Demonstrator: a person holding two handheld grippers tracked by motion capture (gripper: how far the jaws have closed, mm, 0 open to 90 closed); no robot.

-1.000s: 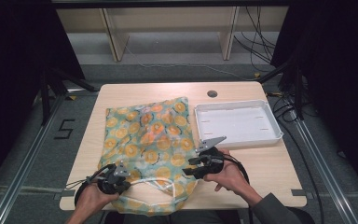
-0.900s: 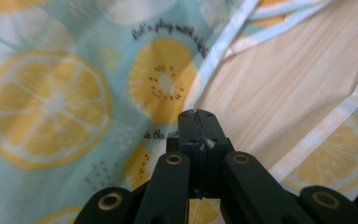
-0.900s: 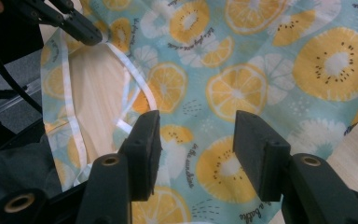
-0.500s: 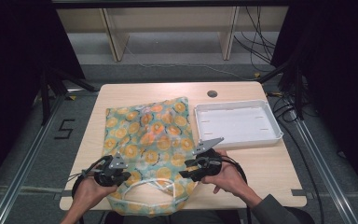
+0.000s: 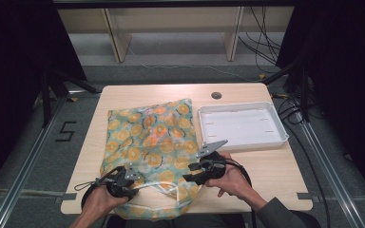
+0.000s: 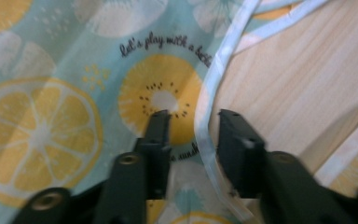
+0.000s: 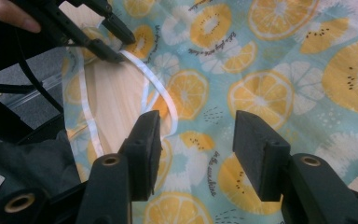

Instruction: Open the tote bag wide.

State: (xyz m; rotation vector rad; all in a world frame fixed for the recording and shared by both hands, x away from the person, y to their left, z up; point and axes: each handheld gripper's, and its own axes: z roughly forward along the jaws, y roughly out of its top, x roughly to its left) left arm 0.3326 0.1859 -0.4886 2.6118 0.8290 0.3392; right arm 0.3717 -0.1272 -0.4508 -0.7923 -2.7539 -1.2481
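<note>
Fruit-print apron (image 5: 148, 142) lying flat on the table (image 5: 261, 173), white trim (image 6: 208, 126) just let go.

Left gripper (image 6: 190, 122) jaws just opened, trim between them but unpressed; right gripper (image 7: 196, 133) half open above the cloth, holding nothing. Apron spread beside the empty white tray (image 5: 275, 141); folding or lifting seemingly not yet begun.

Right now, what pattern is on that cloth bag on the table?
The bag is pale teal with orange, lemon and kiwi slices; clearest in the right gripper view.
</note>
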